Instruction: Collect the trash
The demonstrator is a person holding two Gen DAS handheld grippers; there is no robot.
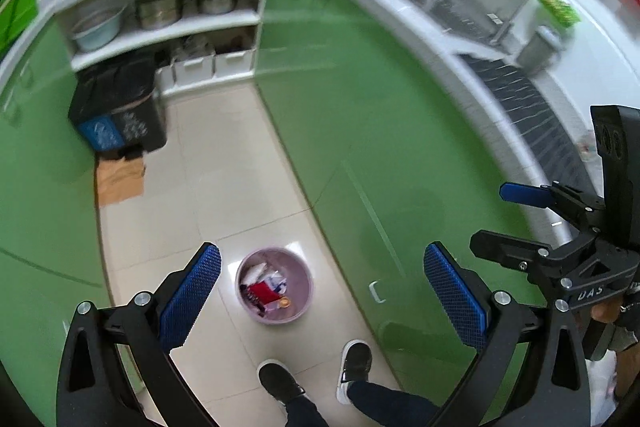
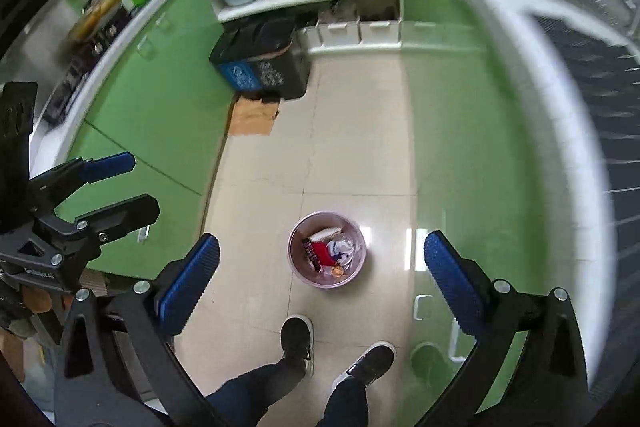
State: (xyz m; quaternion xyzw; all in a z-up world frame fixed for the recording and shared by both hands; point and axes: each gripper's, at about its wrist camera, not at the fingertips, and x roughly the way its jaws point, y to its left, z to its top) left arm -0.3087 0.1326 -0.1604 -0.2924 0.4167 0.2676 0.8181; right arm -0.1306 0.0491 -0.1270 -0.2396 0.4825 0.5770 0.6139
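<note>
Both views look down on pale glossy floor tiles (image 2: 352, 163) in a narrow kitchen aisle. Nearest are the person's black shoes (image 1: 280, 381). The left gripper (image 1: 322, 301) and the right gripper (image 2: 322, 285) hang spread wide, nothing between their blue pads. Just ahead of the feet a pink wastebasket (image 1: 274, 285) stands upright on the tiles, holding wrappers and a red packet. Green cabinet doors (image 1: 360, 131) line both sides under white counters. Farther along a flattened cardboard sheet (image 2: 253, 117) lies before a black bin (image 2: 264, 61). At the far end, open white shelves carry metal pots (image 1: 159, 7).
</note>
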